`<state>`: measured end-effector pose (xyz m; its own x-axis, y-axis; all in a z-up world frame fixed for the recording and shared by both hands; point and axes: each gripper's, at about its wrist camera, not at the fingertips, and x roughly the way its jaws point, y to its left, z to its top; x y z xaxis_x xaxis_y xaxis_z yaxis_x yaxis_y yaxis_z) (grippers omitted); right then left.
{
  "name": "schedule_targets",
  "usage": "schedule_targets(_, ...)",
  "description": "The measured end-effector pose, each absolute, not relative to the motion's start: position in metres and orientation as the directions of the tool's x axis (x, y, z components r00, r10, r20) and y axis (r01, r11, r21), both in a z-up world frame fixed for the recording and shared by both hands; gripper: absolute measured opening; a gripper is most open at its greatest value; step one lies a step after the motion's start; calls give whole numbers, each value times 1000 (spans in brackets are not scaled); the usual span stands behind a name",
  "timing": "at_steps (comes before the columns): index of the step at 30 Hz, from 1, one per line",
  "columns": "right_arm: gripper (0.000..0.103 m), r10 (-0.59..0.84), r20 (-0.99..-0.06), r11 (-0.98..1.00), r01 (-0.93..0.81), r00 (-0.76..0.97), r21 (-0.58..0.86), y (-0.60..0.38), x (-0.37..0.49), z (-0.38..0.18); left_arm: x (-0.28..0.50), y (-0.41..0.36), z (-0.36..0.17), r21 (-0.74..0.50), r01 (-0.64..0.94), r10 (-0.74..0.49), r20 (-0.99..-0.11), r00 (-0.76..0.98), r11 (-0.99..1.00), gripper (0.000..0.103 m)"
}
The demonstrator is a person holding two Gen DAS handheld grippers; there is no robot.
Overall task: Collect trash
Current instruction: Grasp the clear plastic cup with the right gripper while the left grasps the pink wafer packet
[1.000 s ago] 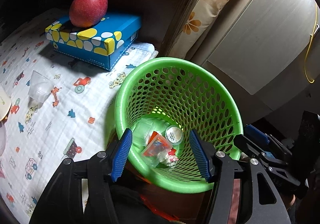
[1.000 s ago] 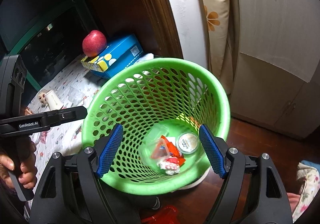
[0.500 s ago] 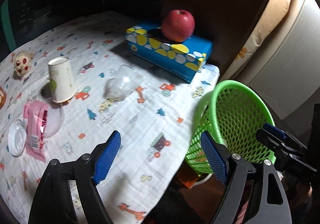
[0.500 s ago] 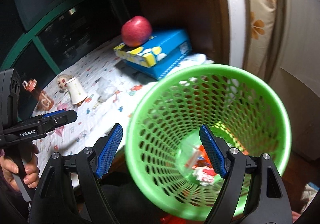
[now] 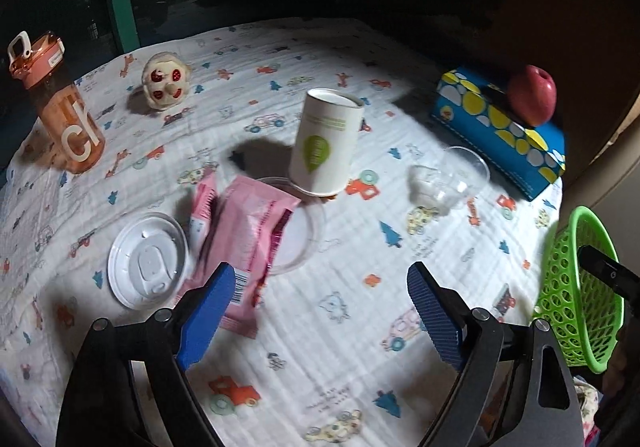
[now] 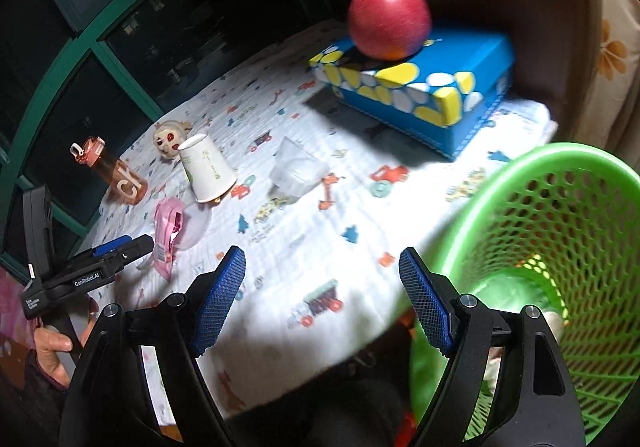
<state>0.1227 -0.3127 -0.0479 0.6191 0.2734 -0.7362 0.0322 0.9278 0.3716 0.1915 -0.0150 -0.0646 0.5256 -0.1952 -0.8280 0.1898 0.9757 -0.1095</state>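
My left gripper (image 5: 320, 311) is open and empty above the table's near part. Just beyond its left finger lies a pink wrapper (image 5: 248, 243) on a clear lid (image 5: 300, 235), with a white lid (image 5: 146, 261) to the left. An upside-down paper cup (image 5: 326, 141) and a clear plastic cup (image 5: 444, 179) on its side lie farther back. The green basket (image 5: 580, 291) stands off the table's right edge. My right gripper (image 6: 322, 301) is open and empty over the table edge, left of the basket (image 6: 560, 247). The paper cup (image 6: 208, 169), clear cup (image 6: 296, 171) and wrapper (image 6: 168, 235) show there too.
A blue box (image 5: 500, 131) with a red apple (image 5: 534, 95) on it stands at the back right. An orange bottle (image 5: 60, 103) and a small doll head (image 5: 164, 81) sit at the back left. A patterned cloth (image 5: 320, 347) covers the table.
Both grippers have swung left from over the basket to over the table. The left one now faces the wrapper and lids. Both stay open.
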Motion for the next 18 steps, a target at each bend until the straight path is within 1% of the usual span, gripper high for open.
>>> schedule_targets(3,79,308,-738,911,36,600,410,-304,144,-54,204,-1,-70,-83,181,-168,-833,527,980,87)
schedule_targets(9,79,352,-746,879,73,564,471,-291,189,-71,222,11,-84,-66,209,-166,-845,508,976,89)
schedule_targets(18,79,385,-758,834,153,527,530,-283,242,-99,242,25,-99,-119,240,-222,-858,464,963,91)
